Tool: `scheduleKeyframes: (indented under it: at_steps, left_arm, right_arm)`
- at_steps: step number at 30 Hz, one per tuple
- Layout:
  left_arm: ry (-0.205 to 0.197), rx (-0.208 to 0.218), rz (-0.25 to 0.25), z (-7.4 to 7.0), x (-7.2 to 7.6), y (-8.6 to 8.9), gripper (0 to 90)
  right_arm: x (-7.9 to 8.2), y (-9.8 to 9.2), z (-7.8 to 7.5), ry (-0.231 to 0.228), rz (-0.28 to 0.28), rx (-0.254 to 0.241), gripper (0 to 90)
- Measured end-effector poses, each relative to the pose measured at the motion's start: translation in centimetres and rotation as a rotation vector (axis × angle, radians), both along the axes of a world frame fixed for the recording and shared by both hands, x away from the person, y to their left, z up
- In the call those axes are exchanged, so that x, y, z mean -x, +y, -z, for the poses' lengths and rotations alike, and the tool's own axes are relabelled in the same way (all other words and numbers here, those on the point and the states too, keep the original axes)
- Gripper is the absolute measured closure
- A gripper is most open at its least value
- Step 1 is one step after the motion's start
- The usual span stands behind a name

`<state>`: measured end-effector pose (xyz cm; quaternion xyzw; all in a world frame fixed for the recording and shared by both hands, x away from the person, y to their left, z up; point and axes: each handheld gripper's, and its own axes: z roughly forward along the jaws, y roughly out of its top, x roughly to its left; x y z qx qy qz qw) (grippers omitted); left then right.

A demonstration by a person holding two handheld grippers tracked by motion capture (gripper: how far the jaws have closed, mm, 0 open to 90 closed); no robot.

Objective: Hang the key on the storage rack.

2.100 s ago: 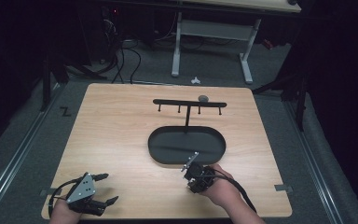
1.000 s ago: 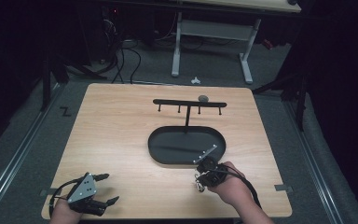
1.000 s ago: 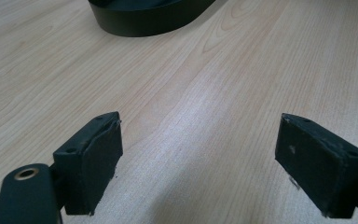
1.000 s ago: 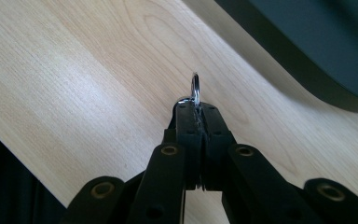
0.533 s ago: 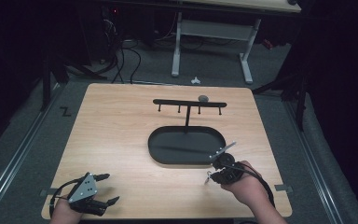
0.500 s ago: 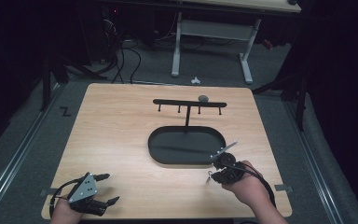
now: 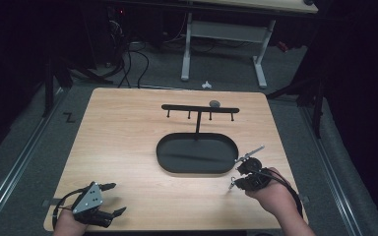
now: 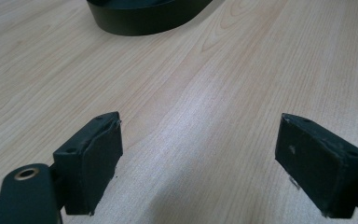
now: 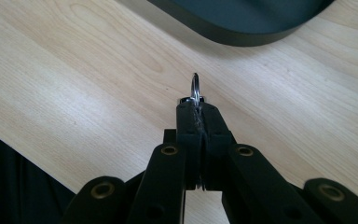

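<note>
My right gripper (image 7: pixel 234 183) hovers over the table just off the near right end of the black oval tray (image 7: pixel 177 164). In the right gripper view its jaws (image 9: pixel 198 112) are pressed together on a thin metal ring (image 9: pixel 195 87), which sticks out edge-on past the tips; the ring (image 7: pixel 232 183) is a small glint in the high view. A black rack with several pegs (image 7: pixel 199 109) rises from the tray's far side. My left gripper (image 7: pixel 114 199) rests at the near left corner, and its pads (image 8: pixel 93 158) stand wide apart with bare wood between them.
A small grey round object (image 7: pixel 214 103) sits by the rack's bar. The tray's rim (image 9: pixel 242 32) lies just ahead of the right gripper, and the tray (image 8: pixel 144 18) is far ahead of the left one. The table's near edge (image 9: pixel 23 140) is close on the right gripper's left.
The right hand has carried its gripper rightward and toward the near edge, from the tray's near rim to the wood beside the tray's right end. The left gripper has not moved.
</note>
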<state>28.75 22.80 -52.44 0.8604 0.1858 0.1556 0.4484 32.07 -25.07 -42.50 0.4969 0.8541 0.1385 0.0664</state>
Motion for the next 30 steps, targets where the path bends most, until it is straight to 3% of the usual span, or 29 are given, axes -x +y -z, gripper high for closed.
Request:
scheduleKeyframes:
  at_steps: [18, 30]
  left_arm:
    - [0.002, 0.000, 0.000, 0.0, 0.0, -0.1, 15.3]
    - [0.002, -0.001, 0.001, 0.0, 0.0, -0.1, 15.3]
  right_arm:
    - [-0.3, -2.2, -1.0, -0.020, 0.052, 0.016, 88.6]
    - [-0.8, -2.3, -2.1, -0.030, 0.067, -0.001, 88.5]
